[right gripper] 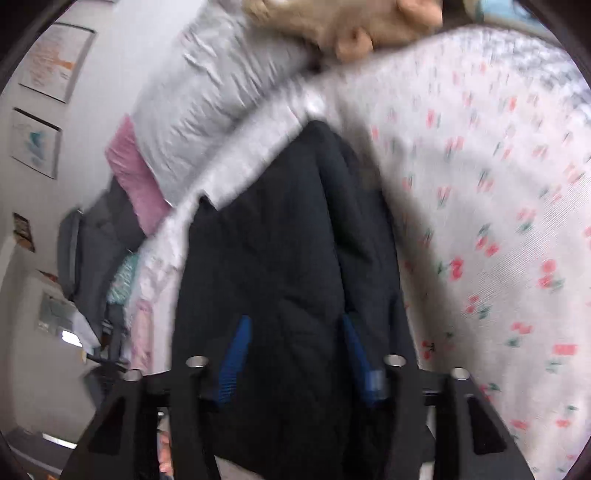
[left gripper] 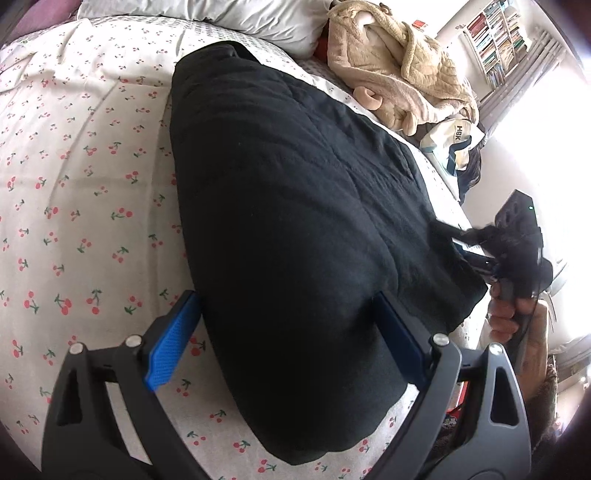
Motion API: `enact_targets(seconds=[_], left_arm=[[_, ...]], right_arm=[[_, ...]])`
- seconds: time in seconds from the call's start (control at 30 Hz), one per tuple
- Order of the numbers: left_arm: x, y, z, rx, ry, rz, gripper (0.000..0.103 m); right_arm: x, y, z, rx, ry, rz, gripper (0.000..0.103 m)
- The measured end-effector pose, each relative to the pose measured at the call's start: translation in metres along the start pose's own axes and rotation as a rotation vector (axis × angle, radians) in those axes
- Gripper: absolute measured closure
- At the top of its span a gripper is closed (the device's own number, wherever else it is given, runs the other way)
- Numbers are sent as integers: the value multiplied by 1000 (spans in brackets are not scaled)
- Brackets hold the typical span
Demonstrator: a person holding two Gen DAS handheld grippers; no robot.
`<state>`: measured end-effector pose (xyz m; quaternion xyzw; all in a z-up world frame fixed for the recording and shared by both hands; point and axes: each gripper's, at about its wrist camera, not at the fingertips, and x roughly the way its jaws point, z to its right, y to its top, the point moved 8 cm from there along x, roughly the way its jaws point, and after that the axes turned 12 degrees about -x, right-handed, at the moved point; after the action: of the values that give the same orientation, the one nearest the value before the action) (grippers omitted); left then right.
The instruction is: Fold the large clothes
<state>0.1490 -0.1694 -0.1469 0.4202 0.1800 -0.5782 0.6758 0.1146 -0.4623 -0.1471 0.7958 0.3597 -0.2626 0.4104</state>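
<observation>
A large black garment (left gripper: 288,206) lies lengthwise on a bed with a white cherry-print sheet (left gripper: 74,184). My left gripper (left gripper: 284,332) is open, its blue pads astride the garment's near end, one pad on the sheet and one on the cloth. The right gripper (left gripper: 476,254) shows at the garment's right edge, held by a hand. In the blurred right wrist view, my right gripper (right gripper: 295,354) has its blue fingers (right gripper: 234,362) partly closed with the black garment (right gripper: 280,240) bunched between them.
A beige fleece heap (left gripper: 399,74) and a white pillow (left gripper: 229,18) lie at the head of the bed. A bookshelf (left gripper: 495,33) stands by a bright window. A pink cushion (right gripper: 136,173) and wall pictures (right gripper: 55,59) show in the right wrist view.
</observation>
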Motion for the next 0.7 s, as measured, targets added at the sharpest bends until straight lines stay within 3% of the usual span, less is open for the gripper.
enact_targets(seconds=[0.07, 0.13, 0.17, 0.27, 0.37, 0.47, 0.57, 0.7], left_arm=[[-2, 4, -1, -5, 8, 8, 10], [-6, 9, 3, 19, 10, 30, 9], [-8, 11, 5, 29, 1, 38, 9], [-4, 16, 2, 10, -5, 25, 9], [8, 20, -9, -97, -65, -33, 8], [17, 25, -15, -200, -122, -67, 8], [24, 28, -18, -239, -137, -79, 7], [33, 34, -23, -291, -166, -95, 7]], right_arm=[[-15, 10, -15, -50, 10, 74, 83], [-42, 22, -26, -89, 20, 174, 83], [-46, 22, -22, -93, -7, 175, 82], [-26, 3, 15, -4, -98, 58, 66], [-22, -7, 23, 65, -21, 29, 51], [-29, -4, 23, 57, -20, 37, 34], [-30, -7, 29, 59, -69, 19, 25], [-23, -12, 33, 88, -14, -7, 24]])
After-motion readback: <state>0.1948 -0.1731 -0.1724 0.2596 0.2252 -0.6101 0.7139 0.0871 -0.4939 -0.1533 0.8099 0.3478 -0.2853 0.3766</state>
